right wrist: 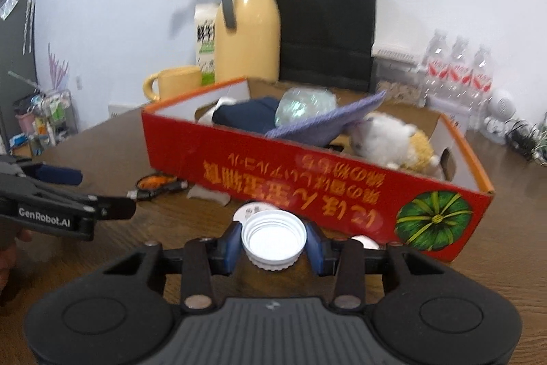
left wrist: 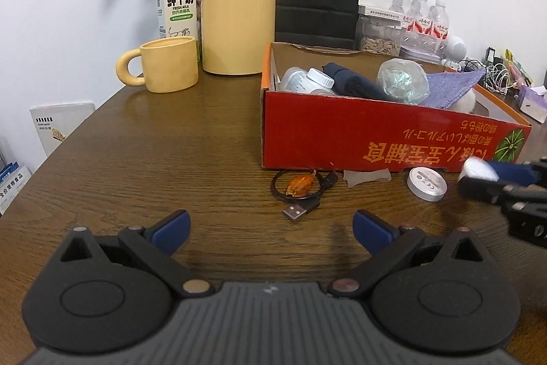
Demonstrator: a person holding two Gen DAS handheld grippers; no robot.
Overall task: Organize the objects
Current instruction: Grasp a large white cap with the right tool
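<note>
Right tongs were clamped on a white cap at lower center, just below the red box; left tongs sat wide apart over the table.

The red box hides most of a silver tin and its print is blurred

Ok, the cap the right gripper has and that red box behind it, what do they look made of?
White cap: looks like moulded plastic, matte, with ridged rim and inner thread rings. The right gripper has its pads against its sides. Red box: printed cardboard, slightly glossy outside, with a bare brown inner wall and ragged back edge.
</note>
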